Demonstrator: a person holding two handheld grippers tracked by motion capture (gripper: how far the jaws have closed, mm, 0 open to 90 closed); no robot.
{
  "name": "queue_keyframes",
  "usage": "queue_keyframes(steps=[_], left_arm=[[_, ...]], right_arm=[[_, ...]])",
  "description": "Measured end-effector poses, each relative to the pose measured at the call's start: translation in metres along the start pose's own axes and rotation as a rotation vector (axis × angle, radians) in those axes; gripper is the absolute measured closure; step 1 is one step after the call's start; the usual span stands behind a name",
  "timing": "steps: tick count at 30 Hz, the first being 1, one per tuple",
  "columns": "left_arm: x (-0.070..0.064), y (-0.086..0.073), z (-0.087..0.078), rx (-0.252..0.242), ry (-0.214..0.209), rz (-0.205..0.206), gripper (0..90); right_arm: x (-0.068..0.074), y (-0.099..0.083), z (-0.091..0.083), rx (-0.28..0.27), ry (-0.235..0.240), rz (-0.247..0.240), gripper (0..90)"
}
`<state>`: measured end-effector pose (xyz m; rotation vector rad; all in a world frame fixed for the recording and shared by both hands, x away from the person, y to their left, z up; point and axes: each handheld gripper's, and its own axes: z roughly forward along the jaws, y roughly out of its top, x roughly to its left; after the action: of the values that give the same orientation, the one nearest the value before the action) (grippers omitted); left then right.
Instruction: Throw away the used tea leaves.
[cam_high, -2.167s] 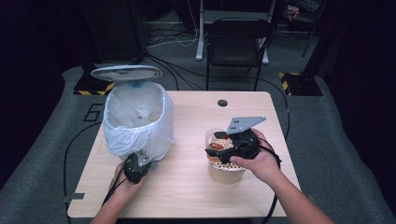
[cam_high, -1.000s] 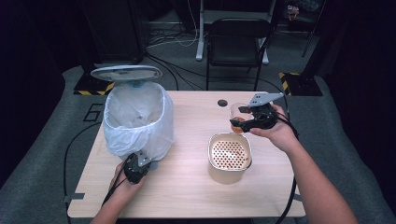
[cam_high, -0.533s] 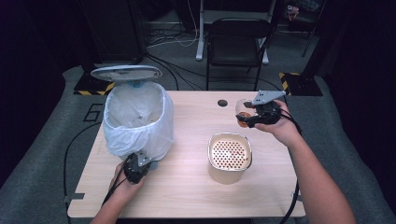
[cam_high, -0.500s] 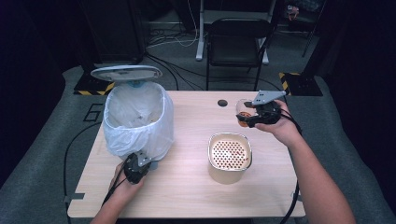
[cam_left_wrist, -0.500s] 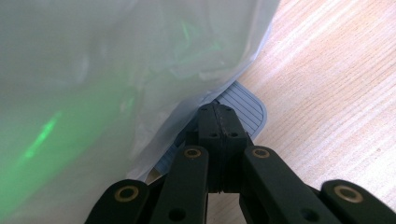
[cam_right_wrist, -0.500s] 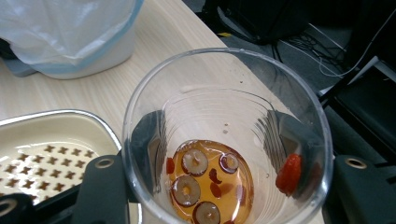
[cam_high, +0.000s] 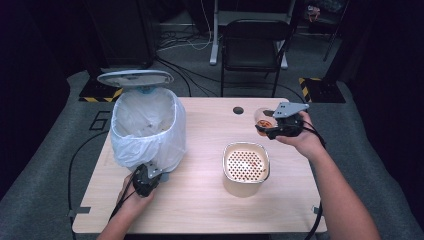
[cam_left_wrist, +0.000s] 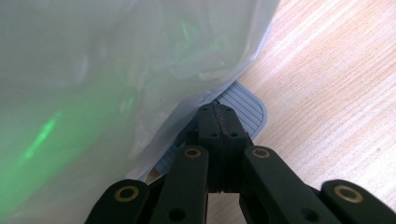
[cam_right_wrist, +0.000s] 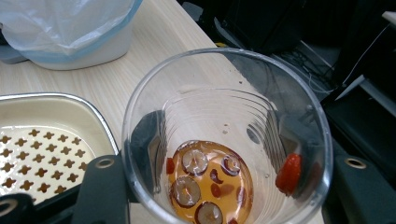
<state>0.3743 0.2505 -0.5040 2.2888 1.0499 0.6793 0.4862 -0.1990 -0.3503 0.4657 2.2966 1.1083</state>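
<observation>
Bin on the left, strainer pot in the middle, cup held up on the right

The bin (cam_high: 147, 127) sits at the table's (cam_high: 200, 210) left side, its lid (cam_high: 135, 78) up behind it, and the left gripper (cam_high: 146, 179) is right at its front base on the pedal (cam_left_wrist: 243, 102). The strainer pot (cam_high: 245, 167) is right of centre, and behind it to the right the right gripper (cam_high: 272, 127) has the cup (cam_right_wrist: 224, 140). A chair (cam_high: 255, 47) stands beyond the table.

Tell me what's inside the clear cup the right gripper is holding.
The clear cup holds a shallow pool of amber liquid with round fruit slices and red bits; one red piece clings to the wall. The right gripper clamps its sides. Anything beneath the slices is covered.
</observation>
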Motion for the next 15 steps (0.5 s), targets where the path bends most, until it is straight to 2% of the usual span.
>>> queue_keyframes(steps=[6,15], left_arm=[[0.000,0.000,0.000,0.000,0.001,0.001,90.0],[0.000,0.000,0.000,0.000,0.004,0.002,90.0]], right_arm=[[0.009,-0.001,-0.006,-0.033,-0.022,-0.068,39.2],[0.022,-0.003,-0.010,-0.029,-0.050,-0.173,39.3]])
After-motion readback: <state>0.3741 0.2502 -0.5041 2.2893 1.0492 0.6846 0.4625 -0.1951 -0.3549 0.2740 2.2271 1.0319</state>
